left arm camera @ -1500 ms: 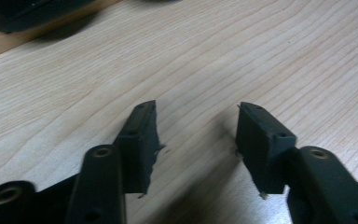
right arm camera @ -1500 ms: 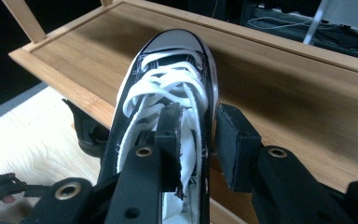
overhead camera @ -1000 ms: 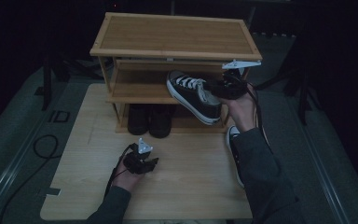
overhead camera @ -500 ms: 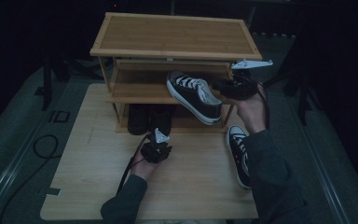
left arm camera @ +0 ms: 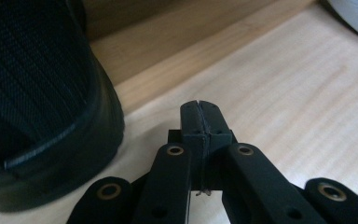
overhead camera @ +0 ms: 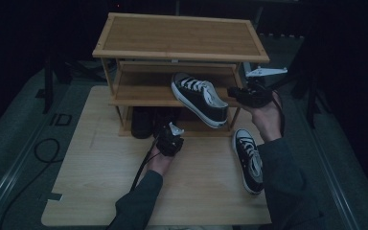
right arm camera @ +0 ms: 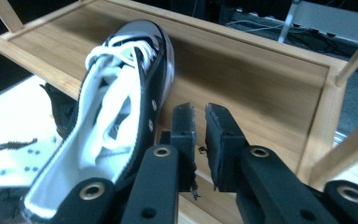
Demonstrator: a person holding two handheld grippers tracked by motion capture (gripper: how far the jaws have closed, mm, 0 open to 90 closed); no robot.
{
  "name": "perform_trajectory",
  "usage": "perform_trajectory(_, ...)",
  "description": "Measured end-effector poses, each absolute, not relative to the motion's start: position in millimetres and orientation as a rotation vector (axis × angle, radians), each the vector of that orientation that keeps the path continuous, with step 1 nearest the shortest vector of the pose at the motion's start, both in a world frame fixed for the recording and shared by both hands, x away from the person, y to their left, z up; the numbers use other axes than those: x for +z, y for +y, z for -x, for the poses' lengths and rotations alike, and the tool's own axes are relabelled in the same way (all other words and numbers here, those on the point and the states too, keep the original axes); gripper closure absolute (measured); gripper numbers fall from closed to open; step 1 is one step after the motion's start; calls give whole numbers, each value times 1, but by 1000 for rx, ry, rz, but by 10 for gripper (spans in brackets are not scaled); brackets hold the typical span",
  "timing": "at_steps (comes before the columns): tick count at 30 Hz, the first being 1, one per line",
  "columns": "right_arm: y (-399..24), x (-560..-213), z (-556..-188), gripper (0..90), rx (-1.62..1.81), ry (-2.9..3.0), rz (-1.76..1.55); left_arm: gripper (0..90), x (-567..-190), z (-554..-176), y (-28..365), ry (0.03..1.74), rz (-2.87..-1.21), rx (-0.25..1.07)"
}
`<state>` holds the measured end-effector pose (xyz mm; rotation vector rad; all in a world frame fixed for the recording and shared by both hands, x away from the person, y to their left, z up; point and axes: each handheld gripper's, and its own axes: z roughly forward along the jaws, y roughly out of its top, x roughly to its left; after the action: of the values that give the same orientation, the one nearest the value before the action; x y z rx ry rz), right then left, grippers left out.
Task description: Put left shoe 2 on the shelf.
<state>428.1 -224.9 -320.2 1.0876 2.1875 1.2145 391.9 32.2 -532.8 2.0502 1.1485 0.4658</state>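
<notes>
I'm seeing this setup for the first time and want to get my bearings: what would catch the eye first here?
The black-and-white sneaker lying tilted, half off the middle shelf of the bamboo shoe rack, stands out most, with the right claw just beside its heel. Its twin sneaker lies on the wooden board right of the rack. The left claw, shut on nothing, sits by the dark shoes on the bottom shelf.

Your left gripper (overhead camera: 165, 136) low and forward, jaws just closed together on nothing, your right gripper (overhead camera: 233, 92) raised higher, jaws closing to a narrow empty gap.
</notes>
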Motion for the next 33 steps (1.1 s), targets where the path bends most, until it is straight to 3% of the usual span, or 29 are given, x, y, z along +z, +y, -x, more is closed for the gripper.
perform_trajectory(7, -231, -329, -424, 900, 1190, 2202, -1091, 900, -534, -407, 24, 1164, -2084, 514)
perform_trajectory(16, -232, -345, -415, 900, 1165, 2242, -1074, 900, -535, -420, 15, 1214, -2036, 587)
perform_trajectory(33, -238, -364, -376, 900, 1159, 2299, -988, 900, -547, -441, 1, 1289, -2017, 601)
